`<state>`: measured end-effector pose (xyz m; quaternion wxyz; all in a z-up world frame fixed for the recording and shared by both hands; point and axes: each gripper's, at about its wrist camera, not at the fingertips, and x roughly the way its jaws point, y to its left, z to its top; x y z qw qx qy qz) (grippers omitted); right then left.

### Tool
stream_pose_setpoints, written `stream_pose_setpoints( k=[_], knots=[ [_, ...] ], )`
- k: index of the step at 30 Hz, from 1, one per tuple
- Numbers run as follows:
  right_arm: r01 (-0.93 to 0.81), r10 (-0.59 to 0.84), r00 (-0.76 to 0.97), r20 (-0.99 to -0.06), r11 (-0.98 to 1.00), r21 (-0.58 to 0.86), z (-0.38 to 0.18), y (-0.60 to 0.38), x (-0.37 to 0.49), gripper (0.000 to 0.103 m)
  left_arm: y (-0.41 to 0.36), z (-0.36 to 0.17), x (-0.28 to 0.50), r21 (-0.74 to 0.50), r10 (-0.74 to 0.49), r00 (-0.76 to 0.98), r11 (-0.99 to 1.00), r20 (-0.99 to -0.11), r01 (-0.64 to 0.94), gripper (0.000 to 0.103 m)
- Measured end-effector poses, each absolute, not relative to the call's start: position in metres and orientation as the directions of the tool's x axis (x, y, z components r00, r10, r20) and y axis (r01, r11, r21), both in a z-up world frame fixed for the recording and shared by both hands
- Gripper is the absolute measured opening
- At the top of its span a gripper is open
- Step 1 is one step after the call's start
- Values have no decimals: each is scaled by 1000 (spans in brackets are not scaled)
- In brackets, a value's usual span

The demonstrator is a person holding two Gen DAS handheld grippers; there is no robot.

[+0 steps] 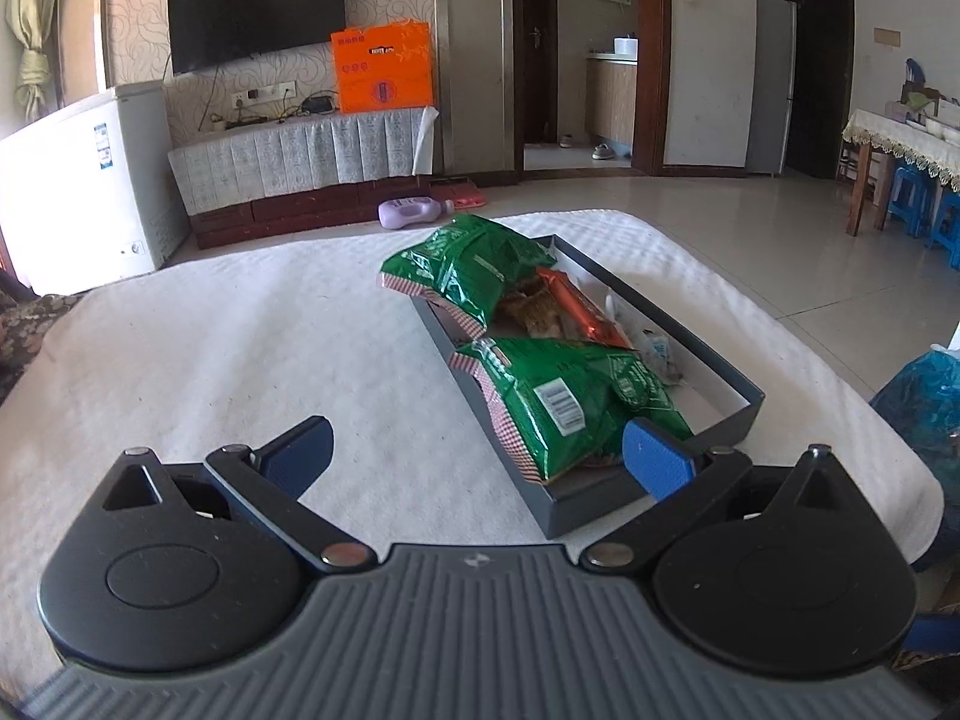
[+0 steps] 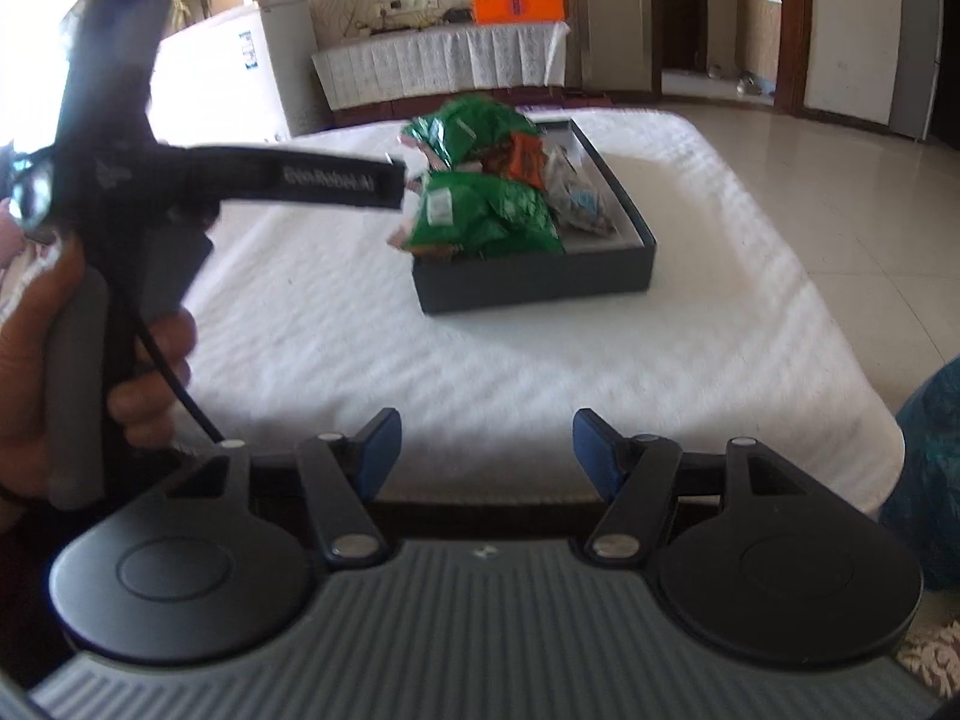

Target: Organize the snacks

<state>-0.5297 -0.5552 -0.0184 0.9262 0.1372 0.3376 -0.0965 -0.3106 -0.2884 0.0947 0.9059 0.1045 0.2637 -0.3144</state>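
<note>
Sitting in the middle right of both views, the dark box already holds the snacks: two green packets, an orange packet and some small pale wrappers. From how things lie, the sorting looks close to done, since nothing loose shows on the white cloth.

At the left of the right wrist view, a hand grips the grey handle of the left gripper, whose blue pads stand wide apart with nothing between them. Further right, at the bottom centre of that view, the right gripper also hangs released and empty above the near edge of the cloth, well short of the box.

The risk lies in the far green packet, which overhangs the box's upper left wall; a careless nudge could tip it out onto the cloth. The near green packet also bulges above the rim, and in the left wrist view it sits just beside the right-hand blue pad, so a swing of that finger might snag its crimped edge and drag the light box.

The packets are glossy, crinkled foil pillows with red-checked seams. The box is shallow, rectangular, matte card with a pale inside. The cloth is quilted and soft, likely letting the box slide.
</note>
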Motion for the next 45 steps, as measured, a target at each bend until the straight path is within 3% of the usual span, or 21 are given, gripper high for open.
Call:
stream_pose_setpoints(
  k=[45],
  knots=[
    [256,-37,719,-694,942,215,-27,-557,-520,65,-292,88,-329,91,-512,658,748,-551,658,103]
  ],
)
